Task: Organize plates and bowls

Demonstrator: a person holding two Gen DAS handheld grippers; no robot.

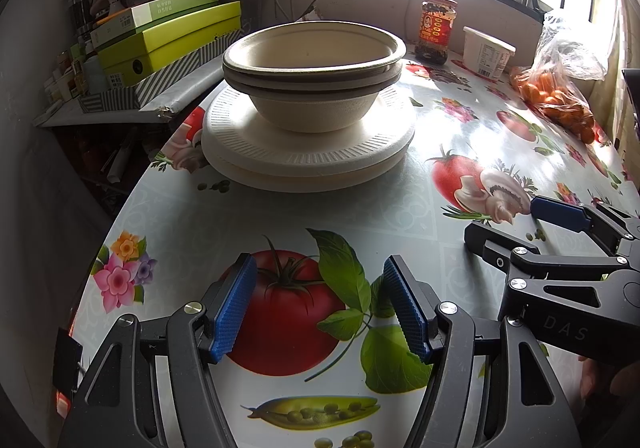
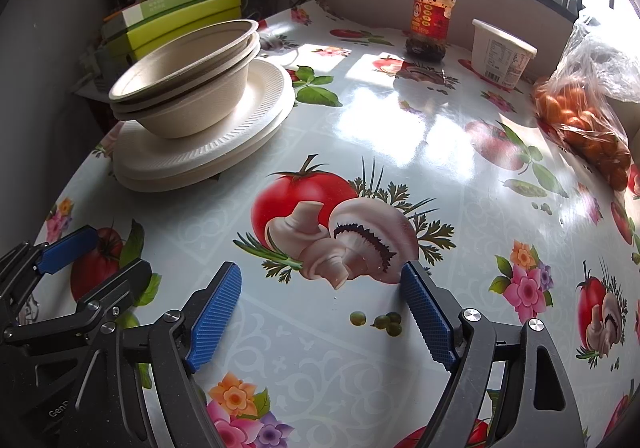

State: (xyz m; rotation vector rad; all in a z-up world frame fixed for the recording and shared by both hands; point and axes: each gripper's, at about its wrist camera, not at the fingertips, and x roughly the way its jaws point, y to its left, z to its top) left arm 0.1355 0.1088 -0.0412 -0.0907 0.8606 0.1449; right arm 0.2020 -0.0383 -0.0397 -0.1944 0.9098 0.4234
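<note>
left wrist: nested bowls (image 1: pixel 312 83) sit on stacked plates (image 1: pixel 308 155), seemingly empty.

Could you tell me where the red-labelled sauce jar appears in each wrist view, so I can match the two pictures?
Left wrist view: the sauce jar stands at the table's far edge, upper right of centre, right of the stacked bowls.
Right wrist view: the sauce jar is again upper right of centre, at the far edge.
Shared landmark: the white tub just right of it.
</note>
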